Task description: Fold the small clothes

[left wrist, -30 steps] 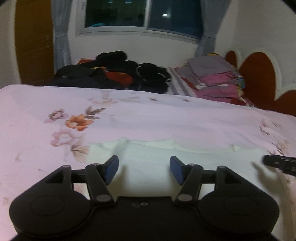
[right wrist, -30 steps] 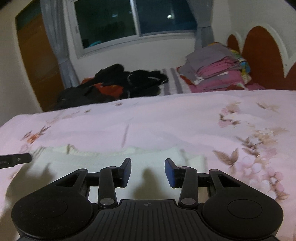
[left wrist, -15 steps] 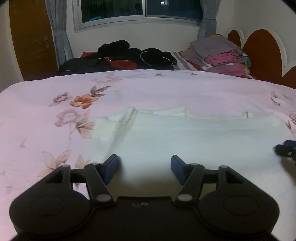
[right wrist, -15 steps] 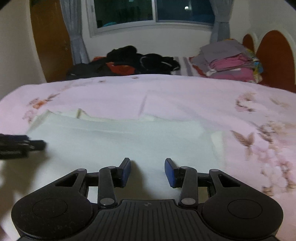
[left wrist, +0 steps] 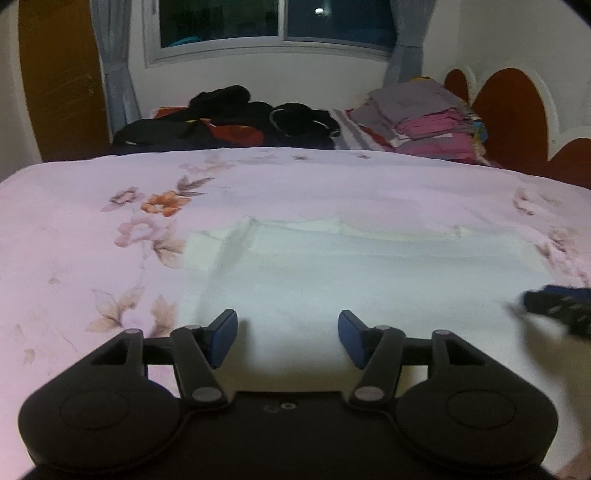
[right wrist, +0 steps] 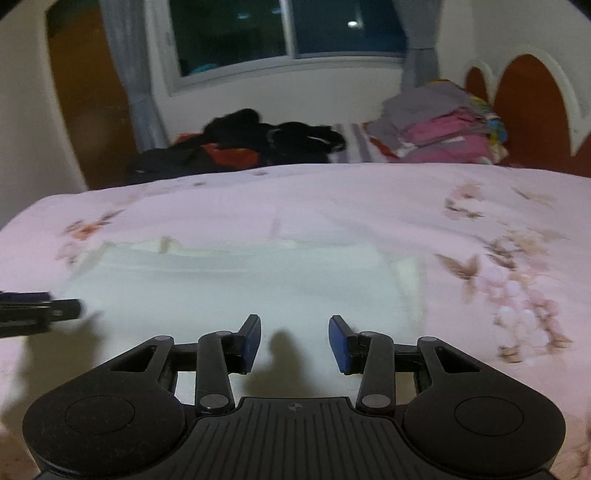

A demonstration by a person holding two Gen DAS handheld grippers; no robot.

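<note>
A small white garment (left wrist: 369, 273) lies flat on the pink floral bedspread (left wrist: 92, 229), spread wide from left to right; it also shows in the right wrist view (right wrist: 240, 288). My left gripper (left wrist: 288, 338) is open and empty, just above the garment's near left part. My right gripper (right wrist: 294, 343) is open and empty above the garment's near right part. Each gripper's tip shows at the edge of the other's view: the right one (left wrist: 557, 304) and the left one (right wrist: 40, 308).
At the far side of the bed lie a heap of dark clothes (left wrist: 236, 118) and a stack of folded grey and pink clothes (left wrist: 424, 118). A window (left wrist: 280, 22), curtains, a wooden door (left wrist: 59, 81) and a red scalloped headboard (left wrist: 513, 107) stand behind.
Both grippers have pulled back and risen over the garment, so more of it shows. Both stayed open and empty. The garment has not moved.
</note>
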